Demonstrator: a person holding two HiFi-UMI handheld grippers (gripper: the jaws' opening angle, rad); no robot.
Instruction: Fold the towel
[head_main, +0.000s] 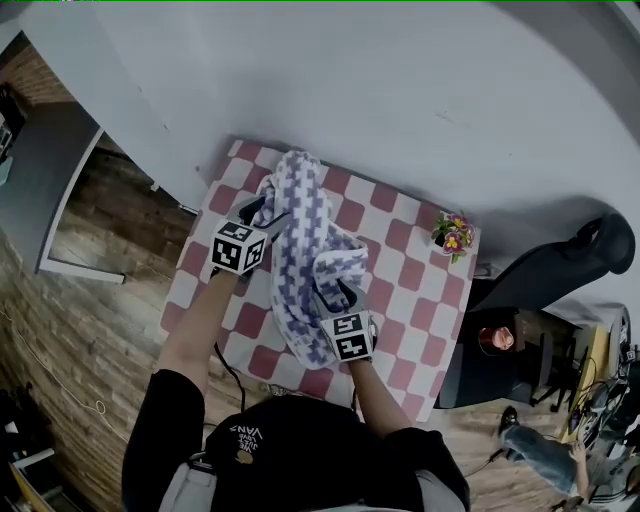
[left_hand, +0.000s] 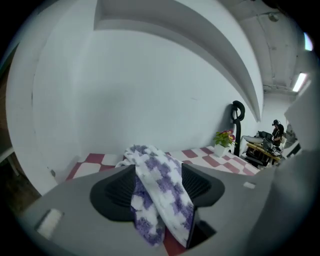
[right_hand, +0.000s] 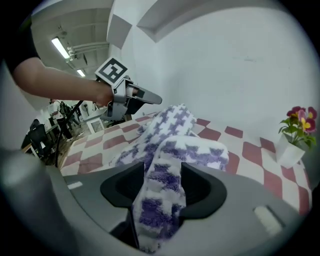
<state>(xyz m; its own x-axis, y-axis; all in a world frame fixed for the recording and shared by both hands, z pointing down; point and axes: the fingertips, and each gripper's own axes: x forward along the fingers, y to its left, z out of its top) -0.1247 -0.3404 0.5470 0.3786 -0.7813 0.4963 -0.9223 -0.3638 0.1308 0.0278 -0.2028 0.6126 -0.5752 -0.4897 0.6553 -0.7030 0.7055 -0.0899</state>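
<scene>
A white towel with purple checks (head_main: 300, 235) lies bunched in a long heap on the red-and-white checked table (head_main: 405, 285). My left gripper (head_main: 268, 212) is at the heap's left side, by its far half. In the left gripper view the towel (left_hand: 161, 192) hangs between the jaws of the left gripper (left_hand: 157, 186) and touches both pads. My right gripper (head_main: 335, 295) is at the heap's near end. In the right gripper view a thick fold of towel (right_hand: 172, 150) fills the gap of the right gripper (right_hand: 162, 187), and the left gripper (right_hand: 149, 97) shows beyond it.
A small white pot of flowers (head_main: 453, 235) stands at the table's far right corner. A white wall runs behind the table. A black chair-like shape (head_main: 560, 265) stands right of the table, with wood-look floor (head_main: 110, 260) to the left.
</scene>
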